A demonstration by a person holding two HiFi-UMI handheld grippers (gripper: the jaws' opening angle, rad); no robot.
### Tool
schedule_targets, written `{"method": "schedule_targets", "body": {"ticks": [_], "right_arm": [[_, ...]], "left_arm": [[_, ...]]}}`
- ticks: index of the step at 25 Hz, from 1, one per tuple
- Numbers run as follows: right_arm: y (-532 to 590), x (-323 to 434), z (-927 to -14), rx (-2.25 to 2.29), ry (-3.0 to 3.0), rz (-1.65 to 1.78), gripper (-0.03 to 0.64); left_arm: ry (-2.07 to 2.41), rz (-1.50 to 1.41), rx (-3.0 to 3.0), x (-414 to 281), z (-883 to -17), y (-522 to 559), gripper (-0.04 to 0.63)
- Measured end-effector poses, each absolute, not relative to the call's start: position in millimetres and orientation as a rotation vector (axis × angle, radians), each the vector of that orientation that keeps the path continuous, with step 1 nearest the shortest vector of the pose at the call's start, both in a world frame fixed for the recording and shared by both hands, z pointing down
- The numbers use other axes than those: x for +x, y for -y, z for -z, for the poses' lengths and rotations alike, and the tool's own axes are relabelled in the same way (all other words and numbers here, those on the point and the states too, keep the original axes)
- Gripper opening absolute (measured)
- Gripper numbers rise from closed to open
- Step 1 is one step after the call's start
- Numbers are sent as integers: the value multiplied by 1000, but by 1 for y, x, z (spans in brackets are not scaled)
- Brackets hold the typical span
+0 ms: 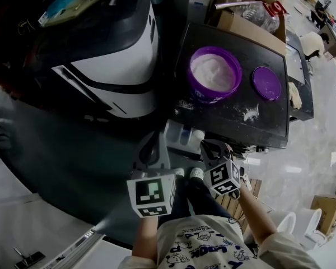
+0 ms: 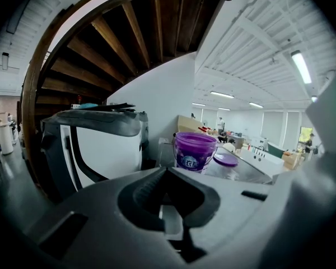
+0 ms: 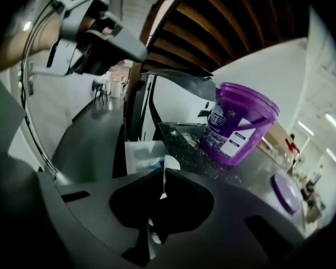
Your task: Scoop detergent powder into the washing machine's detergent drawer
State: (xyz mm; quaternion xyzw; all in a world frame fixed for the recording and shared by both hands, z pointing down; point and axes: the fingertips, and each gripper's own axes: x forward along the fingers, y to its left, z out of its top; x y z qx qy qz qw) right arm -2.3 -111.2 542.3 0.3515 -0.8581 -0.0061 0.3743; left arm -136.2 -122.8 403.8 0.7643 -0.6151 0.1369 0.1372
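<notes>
A: Tub status?
B: Round purple plastic detergent tub uncovered, white powder inside. White plastic drawer near tub, person's side.
A: Jaws?
B: Left gripper closed, empty. Right gripper pinching thin white scoop.

The person is holding both grippers low, side by side, just ahead of the torso. The left gripper is pointing forward, jaws pressed together. The right gripper, its bare forearm angling in, is likewise showing closed jaws.
</notes>
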Motion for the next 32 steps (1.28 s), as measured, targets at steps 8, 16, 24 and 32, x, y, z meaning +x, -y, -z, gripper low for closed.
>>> {"method": "schedule_targets", "body": {"ticks": [8, 16, 24, 32], "right_arm": [[114, 1, -512, 1058, 2442, -650, 21], [121, 6, -466, 1161, 2608, -1242, 21], [131, 7, -396, 1150, 2805, -1526, 21], [148, 20, -330, 1282, 2963, -1235, 21]], "left_arm": [[1787, -337, 2225, -130, -389, 125, 5], [1802, -285, 2232, -125, -374, 126, 5], [1825, -227, 2247, -117, -353, 128, 5], [1853, -178, 2286, -105, -327, 132, 5]]}}
